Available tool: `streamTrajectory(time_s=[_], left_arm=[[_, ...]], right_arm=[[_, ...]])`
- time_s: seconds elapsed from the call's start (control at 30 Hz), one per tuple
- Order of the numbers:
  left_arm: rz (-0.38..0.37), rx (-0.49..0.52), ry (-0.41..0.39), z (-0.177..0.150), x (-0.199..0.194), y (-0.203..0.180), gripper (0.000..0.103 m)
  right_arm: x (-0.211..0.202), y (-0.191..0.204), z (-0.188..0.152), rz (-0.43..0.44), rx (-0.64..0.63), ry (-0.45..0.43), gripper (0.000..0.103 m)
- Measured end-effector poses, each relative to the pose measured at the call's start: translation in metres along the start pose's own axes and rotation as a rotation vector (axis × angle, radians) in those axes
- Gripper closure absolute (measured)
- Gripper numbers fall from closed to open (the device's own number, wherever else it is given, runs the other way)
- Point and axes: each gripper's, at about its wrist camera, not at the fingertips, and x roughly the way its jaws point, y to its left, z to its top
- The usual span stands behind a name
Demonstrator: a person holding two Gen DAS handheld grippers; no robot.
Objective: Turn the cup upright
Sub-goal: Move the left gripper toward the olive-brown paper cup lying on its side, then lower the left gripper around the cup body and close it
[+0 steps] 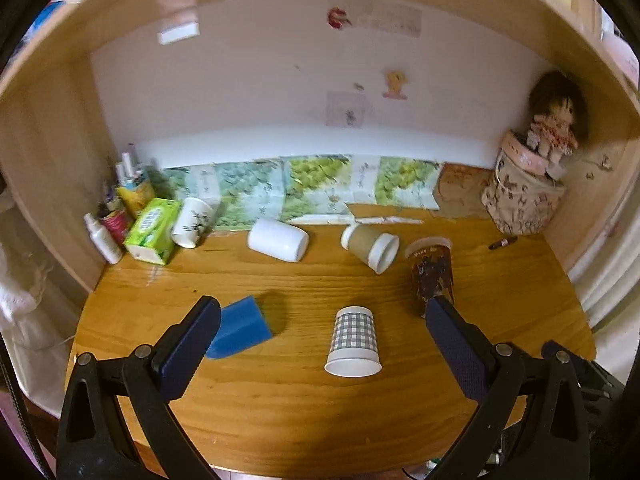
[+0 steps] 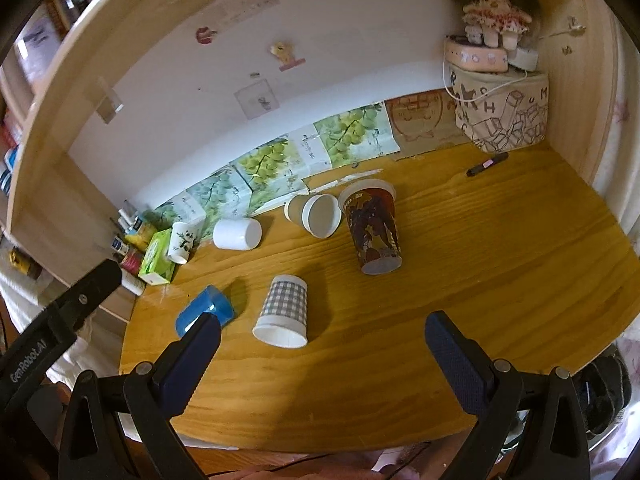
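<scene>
Several cups sit on the wooden desk (image 1: 304,408). A grey checked paper cup (image 1: 354,340) stands upside down near the front; it also shows in the right wrist view (image 2: 285,312). A blue cup (image 1: 240,330) (image 2: 204,312) lies on its side at the left. A white cup (image 1: 278,239) (image 2: 237,233) and a brown paper cup (image 1: 370,246) (image 2: 314,214) lie on their sides further back. A dark printed cup (image 1: 432,272) (image 2: 374,232) stands upright. My left gripper (image 1: 320,320) is open, above the desk just before the checked cup. My right gripper (image 2: 322,340) is open and empty, right of the checked cup.
A green tissue box (image 1: 154,230), a white bamboo-print cup (image 1: 192,222), bottles and pens stand at the back left. A printed fabric box (image 1: 520,200) with a doll on top fills the back right corner. A small marker (image 1: 503,243) lies near it. Wooden side walls enclose the desk.
</scene>
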Motion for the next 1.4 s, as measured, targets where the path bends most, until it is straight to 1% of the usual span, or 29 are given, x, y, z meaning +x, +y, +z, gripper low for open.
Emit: streamTrajectory(time_s=[0.13,0.33,0.4,0.53,0.73,0.87,1.0,1.2,1.37,1.4], left_arm=[[-0.027,0.070,0.043,0.015,0.020,-0.004,0.001],[-0.024,0.208,0.048,0.034,0.045,-0.012,0.001],[-0.022,0.259,0.049,0.041,0.054,-0.016,0.001],[-0.021,0.373,0.039,0.051,0.072,-0.025,0.001],[-0.014,0.575,0.020,0.058,0.101,-0.040,0.001],[-0.019,0.670,0.022,0.062,0.119,-0.049,0.001],[-0.014,0.749,0.034,0.067,0.140,-0.055,0.001],[-0.013,0.908,0.034,0.066,0.173,-0.065,0.001],[-0.053,1.005,0.018,0.058,0.202,-0.072,0.001],[-0.054,1.025,0.025,0.055,0.210,-0.074,0.001]], right_arm=[[0.019,-0.004,0.014,0.030,0.062,0.045,0.001],[0.047,-0.017,0.029,0.075,0.196,0.112,0.001],[0.056,-0.025,0.035,0.108,0.254,0.131,0.001],[0.069,-0.036,0.041,0.162,0.364,0.150,0.001],[0.088,-0.054,0.047,0.257,0.500,0.161,0.001],[0.099,-0.064,0.047,0.309,0.582,0.164,0.001],[0.108,-0.073,0.046,0.327,0.633,0.164,0.001],[0.116,-0.080,0.042,0.332,0.682,0.152,0.001],[0.122,-0.082,0.037,0.335,0.712,0.159,0.001],[0.123,-0.082,0.037,0.334,0.716,0.158,0.001]])
